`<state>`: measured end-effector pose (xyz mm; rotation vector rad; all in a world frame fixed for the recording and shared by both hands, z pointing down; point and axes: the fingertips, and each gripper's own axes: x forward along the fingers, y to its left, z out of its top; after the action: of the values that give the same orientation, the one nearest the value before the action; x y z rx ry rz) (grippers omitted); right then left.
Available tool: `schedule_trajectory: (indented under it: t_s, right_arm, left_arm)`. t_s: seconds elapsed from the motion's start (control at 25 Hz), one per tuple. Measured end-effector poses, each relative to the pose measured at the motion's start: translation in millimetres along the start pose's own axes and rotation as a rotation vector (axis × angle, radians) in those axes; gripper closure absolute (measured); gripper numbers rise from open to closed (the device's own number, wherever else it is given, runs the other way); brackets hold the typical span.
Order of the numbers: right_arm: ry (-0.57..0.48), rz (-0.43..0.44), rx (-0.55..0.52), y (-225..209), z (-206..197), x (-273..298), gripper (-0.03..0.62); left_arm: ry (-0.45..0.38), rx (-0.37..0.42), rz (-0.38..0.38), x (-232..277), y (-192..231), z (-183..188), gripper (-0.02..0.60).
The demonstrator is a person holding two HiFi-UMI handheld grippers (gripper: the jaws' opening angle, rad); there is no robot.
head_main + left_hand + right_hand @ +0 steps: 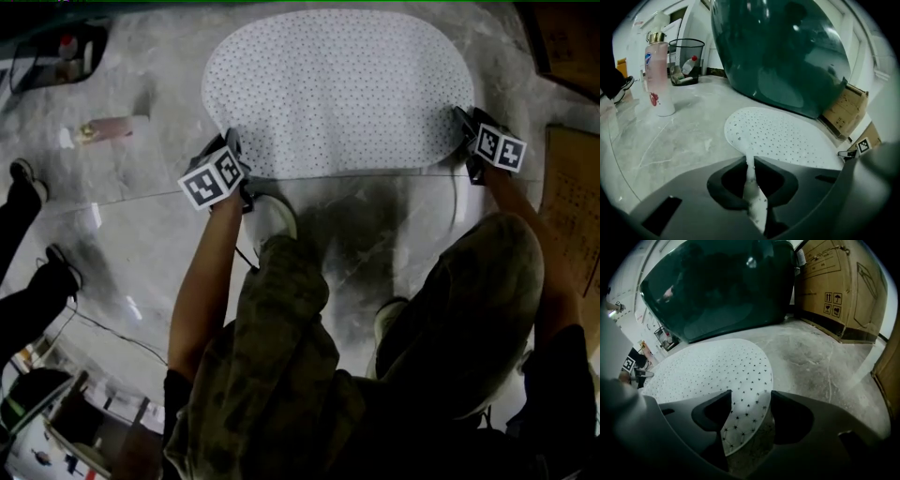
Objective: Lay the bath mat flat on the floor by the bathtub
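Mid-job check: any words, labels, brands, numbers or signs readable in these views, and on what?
No words or numbers read clearly.
Cardboard box: printed handling symbols, up arrows and an umbrella; a third below is blurred.
Pink bottle: blue brand logo, too blurred to read.

Cropped, covered or unreadable
The dark green glossy bathtub [787,56] runs off the top of both gripper views. In the head view the left gripper [228,167] and right gripper [480,142] cover the near corners of the white dotted oval bath mat [337,89]. Print on the pink plastic bottle [658,79] is too small to read.
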<state>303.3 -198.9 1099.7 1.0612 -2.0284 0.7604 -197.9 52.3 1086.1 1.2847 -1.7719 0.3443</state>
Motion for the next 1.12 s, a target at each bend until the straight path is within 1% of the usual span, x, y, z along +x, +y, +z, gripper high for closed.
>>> schedule_trajectory:
  t_s: [0.04,0.12,0.16,0.2,0.24,0.32,0.44,0.56,0.6,0.76,0.84,0.92,1.04,1.12]
  right_arm:
    - [0.002,-0.004,-0.001,-0.8,-1.0,-0.5,0.316]
    - [-0.016,-0.006,0.013,-2.6,0.2,-0.8,0.324]
    - [-0.028,-0.006,0.023,-3.7,2.2,-0.6,0.331]
    - [-0.038,-0.009,0.033,-5.0,3.5,-0.8,0.335]
    - [-0.042,-0.014,0.042,-6.1,3.6,-1.6,0.338]
    - [-0.04,-0.026,0.051,-7.5,3.1,-2.9,0.342]
    - [-0.02,-0.031,0.015,-6.2,3.5,-1.8,0.354]
    - [0.003,-0.04,-0.019,-6.6,2.1,-2.5,0.377]
    - [0.012,-0.044,-0.012,-8.2,2.7,-2.9,0.39]
    - [0.043,-0.056,0.015,-12.3,0.7,-7.1,0.494]
    - [0.035,-0.047,0.001,-10.5,1.4,-8.3,0.529]
    - [0.026,-0.032,0.0,-9.5,2.9,-8.7,0.542]
    - [0.012,-0.007,0.042,-8.4,3.4,-10.9,0.549]
    - [0.007,-0.008,0.042,-9.6,3.9,-15.3,0.553]
  left_arm:
    - [-0.025,-0.018,-0.01,-5.7,4.1,5.0,0.531]
    - [-0.085,-0.086,-0.028,-17.4,9.8,18.5,0.531]
    - [-0.105,-0.108,-0.03,-21.2,11.4,23.4,0.531]
    - [-0.112,-0.103,-0.025,-23.0,12.5,24.7,0.529]
    - [-0.107,-0.077,-0.016,-23.3,13.8,22.7,0.528]
    - [-0.08,-0.031,-0.005,-19.9,18.6,16.0,0.524]
    - [-0.04,-0.016,-0.013,-11.1,28.6,11.1,0.498]
    - [-0.031,0.004,-0.022,-5.9,32.1,10.7,0.486]
    - [-0.034,0.004,-0.024,-4.5,32.0,11.6,0.486]
    - [-0.031,-0.028,-0.028,-2.6,33.0,9.1,0.492]
    - [-0.036,-0.013,-0.034,-2.0,31.5,9.9,0.494]
    - [-0.037,0.01,-0.041,-0.6,29.7,11.3,0.497]
    - [-0.029,0.039,-0.037,0.3,29.1,13.7,0.506]
    - [-0.026,0.069,-0.031,2.4,26.5,16.3,0.511]
